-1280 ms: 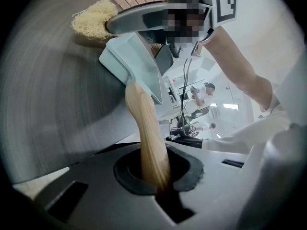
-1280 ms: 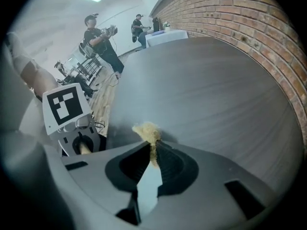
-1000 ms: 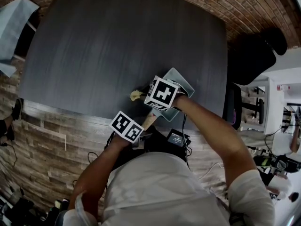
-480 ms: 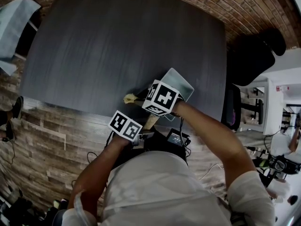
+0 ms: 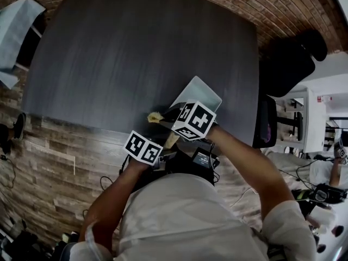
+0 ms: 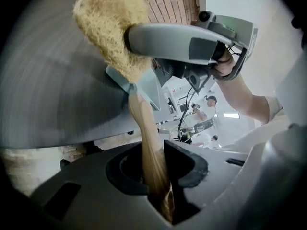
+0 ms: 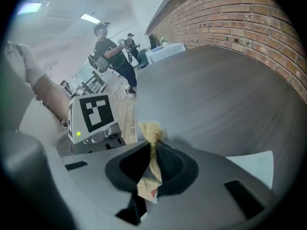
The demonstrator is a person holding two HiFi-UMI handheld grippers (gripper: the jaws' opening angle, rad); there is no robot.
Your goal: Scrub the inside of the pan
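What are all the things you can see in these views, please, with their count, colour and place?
table: one, dark grey, fills the middle of the head view.
pan: one, pale grey, square, at the table's near edge.
pan handle: one, light wood, runs from the pan back between the left gripper's jaws.
scrubber: one, straw-yellow, fibrous, just left of the pan.
chair: one, black, right of the table.
covered table: one, pale, upper left of the head view.
bystanders: two, dark clothes, beyond the table's far end.
left gripper: one, grey, jaws have just been opening, now slightly apart around the pan handle.
right gripper: one, grey, shut on the scrubber.
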